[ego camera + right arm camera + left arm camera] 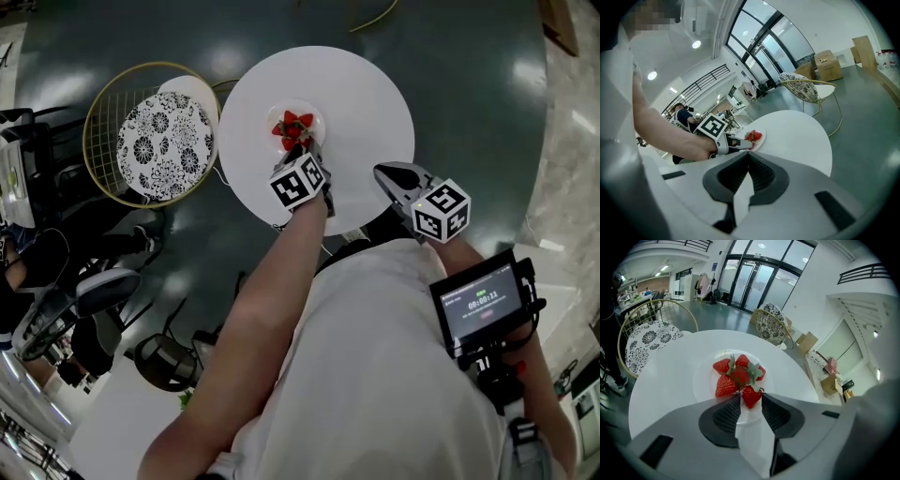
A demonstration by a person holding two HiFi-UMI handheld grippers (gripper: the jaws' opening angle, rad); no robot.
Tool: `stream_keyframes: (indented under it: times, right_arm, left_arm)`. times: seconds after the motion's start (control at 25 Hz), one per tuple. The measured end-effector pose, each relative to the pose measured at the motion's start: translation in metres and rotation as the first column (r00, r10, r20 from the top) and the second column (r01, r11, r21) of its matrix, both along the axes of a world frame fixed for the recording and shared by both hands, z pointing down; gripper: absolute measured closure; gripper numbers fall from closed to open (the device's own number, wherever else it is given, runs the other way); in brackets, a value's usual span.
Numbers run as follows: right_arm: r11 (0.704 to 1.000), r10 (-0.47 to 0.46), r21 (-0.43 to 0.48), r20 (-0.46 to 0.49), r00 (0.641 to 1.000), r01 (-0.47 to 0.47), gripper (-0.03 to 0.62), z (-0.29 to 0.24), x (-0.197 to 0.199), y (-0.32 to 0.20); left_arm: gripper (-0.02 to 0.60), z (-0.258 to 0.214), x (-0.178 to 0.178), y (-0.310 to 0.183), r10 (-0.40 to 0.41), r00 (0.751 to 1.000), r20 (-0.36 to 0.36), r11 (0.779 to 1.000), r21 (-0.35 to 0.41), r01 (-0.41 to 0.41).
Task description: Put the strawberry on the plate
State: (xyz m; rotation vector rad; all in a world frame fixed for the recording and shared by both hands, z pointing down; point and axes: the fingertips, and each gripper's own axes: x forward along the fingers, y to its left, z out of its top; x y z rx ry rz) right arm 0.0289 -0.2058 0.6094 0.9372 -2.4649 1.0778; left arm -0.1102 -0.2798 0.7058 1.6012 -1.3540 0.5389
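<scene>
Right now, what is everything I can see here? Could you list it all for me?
Table: one, white, round, centre.
Plate: one, white, on the table.
Strawberries: about five, red, heaped on the plate.
Chairs: two, gold wire with black-and-white flowered cushions, beside the table.
Cardboard boxes: a few, brown, on the floor by the walls.
Screen: one, black, at the person's right side.
Left tongs: grey, closed on the nearest strawberry at the heap's near edge.
Right tongs: grey, shut, empty, at the table's near edge.
Marker cubes: two, black-and-white, one on each pair of tongs.
Forearm: bare, behind the left tongs.
</scene>
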Motion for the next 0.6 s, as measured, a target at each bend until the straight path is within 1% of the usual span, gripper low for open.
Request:
stream_keyframes:
  times: [0.28, 0.32, 0.36, 0.4, 0.6]
  right_arm:
    - [1.0, -0.015, -0.004, 0.003, 1.0, 0.015, 0.588, 0.002, -0.003, 0.0]
    - [1.0, -0.022, -0.003, 0.003, 1.0, 0.022, 0.588, 0.002, -0.004, 0.001]
    - [1.0, -0.031, -0.001, 0.002, 1.0, 0.031, 0.588, 0.002, -0.004, 0.002]
    - [0.999, -0.04, 0.002, 0.002, 0.999, 0.04, 0.588, 0.002, -0.005, 0.002]
    - [0.998, -0.064, 0.017, 0.004, 0.998, 0.064, 0.588, -0.001, -0.009, 0.002]
  left_arm:
    - [0.453, -0.003, -0.003, 0.002, 0.022, 1.0, -0.015, 0.999, 0.032, -0.022]
    - [0.445, -0.003, -0.002, 0.003, 0.026, 0.999, -0.02, 0.999, 0.038, -0.025]
    - [0.415, -0.004, 0.0, 0.003, 0.031, 0.999, -0.026, 0.999, 0.045, -0.03]
    - [0.403, -0.006, 0.002, 0.005, 0.034, 0.999, -0.03, 0.998, 0.052, -0.033]
    - [0.397, -0.009, -0.003, 0.016, 0.026, 0.999, -0.026, 0.997, 0.068, -0.024]
